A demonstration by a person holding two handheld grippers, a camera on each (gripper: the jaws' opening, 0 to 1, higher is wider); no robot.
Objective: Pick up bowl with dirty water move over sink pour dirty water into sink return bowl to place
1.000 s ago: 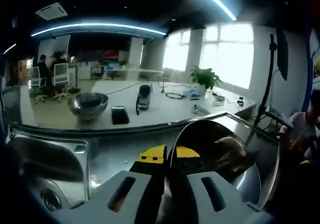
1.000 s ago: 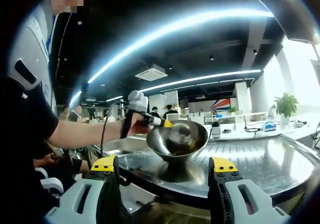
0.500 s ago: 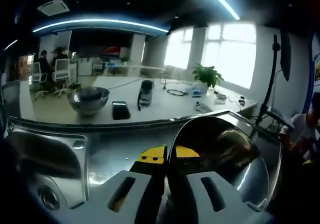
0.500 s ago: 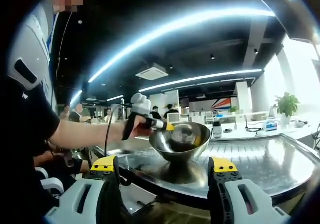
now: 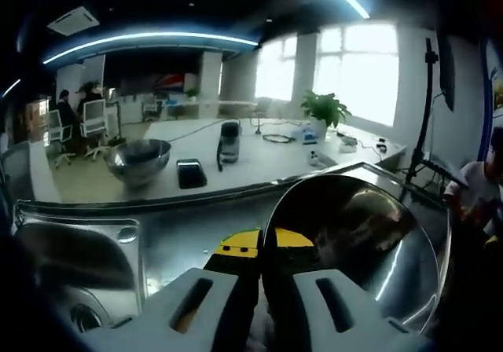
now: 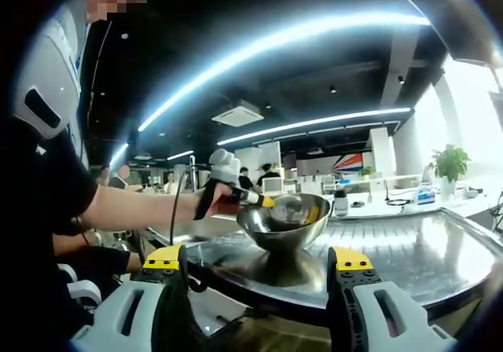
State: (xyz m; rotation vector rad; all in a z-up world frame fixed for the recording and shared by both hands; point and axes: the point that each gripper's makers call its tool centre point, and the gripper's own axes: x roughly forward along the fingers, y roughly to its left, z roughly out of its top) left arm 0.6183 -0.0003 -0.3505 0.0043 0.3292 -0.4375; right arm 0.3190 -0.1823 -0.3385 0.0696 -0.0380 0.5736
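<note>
Bowl (image 6: 285, 225) lowered toward steel counter (image 6: 409, 250); shiny steel, brownish water inside; left gripper (image 5: 263, 246) clamps rim; right gripper (image 6: 255, 269) agape.

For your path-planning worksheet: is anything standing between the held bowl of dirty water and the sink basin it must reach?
Nothing visible does. The left gripper grips the bowl by its rim above bare steel counter; the sink basin lies open beside it.

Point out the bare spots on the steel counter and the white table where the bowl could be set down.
The left claw grips the bowl at its rim. Bare steel counter lies between the sink and the bowl. On the white table, the patch between the bottle and the plant is mostly free, apart from a cable. Crowded: around the second bowl and the dark phone-like slab.
</note>
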